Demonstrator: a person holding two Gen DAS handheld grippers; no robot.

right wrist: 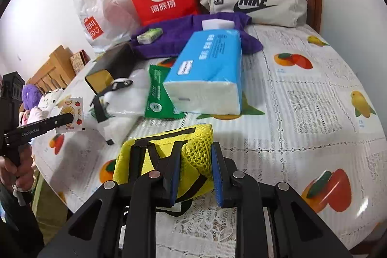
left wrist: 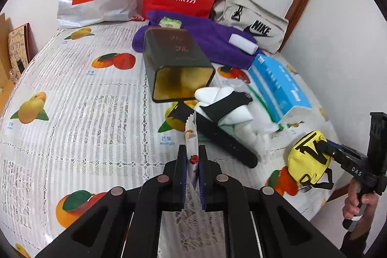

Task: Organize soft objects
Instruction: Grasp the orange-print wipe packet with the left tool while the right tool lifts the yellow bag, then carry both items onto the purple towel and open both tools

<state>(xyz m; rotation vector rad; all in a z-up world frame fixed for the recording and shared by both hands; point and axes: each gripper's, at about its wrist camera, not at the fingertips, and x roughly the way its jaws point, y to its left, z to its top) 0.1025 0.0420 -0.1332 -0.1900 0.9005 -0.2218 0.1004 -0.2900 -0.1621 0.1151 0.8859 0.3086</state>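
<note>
A fruit-printed sachet (left wrist: pixel 191 149) stands upright, pinched between the left gripper (left wrist: pixel 192 155) pads, with an open black tin (left wrist: pixel 177 64) lying ahead, while the right gripper (right wrist: pixel 196 161) clamps a yellow mesh pouch (right wrist: pixel 167 161) on the fruit-patterned tablecloth (right wrist: pixel 302 100), a blue tissue pack (right wrist: pixel 208 71) beyond it.

Both wrist views look low and close along their tongs, sharing the cluttered table (left wrist: pixel 72 93).
</note>
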